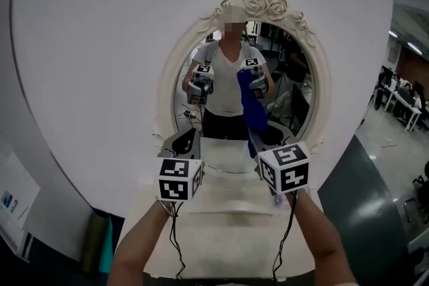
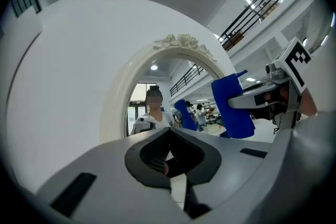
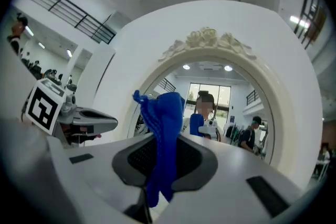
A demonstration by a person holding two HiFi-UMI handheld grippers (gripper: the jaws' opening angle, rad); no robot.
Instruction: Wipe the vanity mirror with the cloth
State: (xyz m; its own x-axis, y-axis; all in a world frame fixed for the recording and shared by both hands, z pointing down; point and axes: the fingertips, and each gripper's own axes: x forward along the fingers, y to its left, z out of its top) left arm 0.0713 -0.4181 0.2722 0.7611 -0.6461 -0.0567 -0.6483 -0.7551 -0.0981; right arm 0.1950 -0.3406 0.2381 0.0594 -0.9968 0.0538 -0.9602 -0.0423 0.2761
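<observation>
The oval vanity mirror (image 1: 221,50) in its white carved frame (image 1: 265,2) stands upright just ahead of me. My right gripper (image 1: 263,144) is shut on a blue cloth (image 1: 255,118), which sticks up from its jaws close to the glass. In the right gripper view the blue cloth (image 3: 164,139) hangs between the pads, with the mirror (image 3: 220,107) behind it. My left gripper (image 1: 184,141) is held level beside it, shut with nothing in it. The left gripper view shows its jaws closed (image 2: 170,165) and the cloth (image 2: 231,105) at right.
The mirror stands on a white vanity top (image 1: 228,231). A large round white panel (image 1: 100,77) rises behind it. A teal object (image 1: 106,246) leans at the lower left. Desks and people fill the hall at far right (image 1: 402,104).
</observation>
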